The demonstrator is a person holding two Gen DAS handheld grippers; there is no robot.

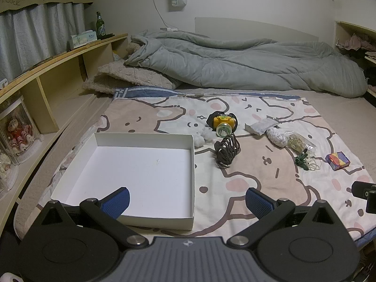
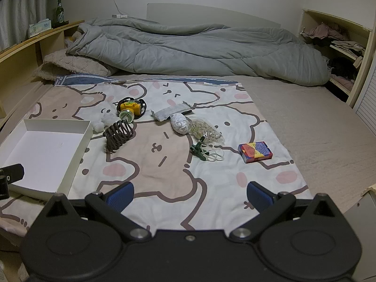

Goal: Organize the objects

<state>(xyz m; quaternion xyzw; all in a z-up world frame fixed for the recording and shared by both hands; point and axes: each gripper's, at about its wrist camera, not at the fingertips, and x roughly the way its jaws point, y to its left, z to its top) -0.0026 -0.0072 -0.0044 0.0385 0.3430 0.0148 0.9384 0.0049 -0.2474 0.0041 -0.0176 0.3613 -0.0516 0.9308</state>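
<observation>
The left gripper [image 1: 187, 201] hangs with jaws wide apart and nothing between them, over the near edge of the white box [image 1: 193, 176]. The right gripper [image 2: 189, 196] is likewise spread, holding nothing; ahead of its jaws lie the hair clip [image 2: 119, 134], headlamp [image 2: 130, 110], green clip [image 2: 198, 151] and card pack [image 2: 255, 151], all well apart from it.

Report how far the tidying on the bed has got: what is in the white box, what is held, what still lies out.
Done: nothing, the white box is bare inside.
In hand: nothing; the left gripper and right gripper are both open.
Left: the yellow headlamp, brown coil, white yarn ball, bag of rubber bands, green clip and colourful card box all lie on the bear blanket.
</observation>
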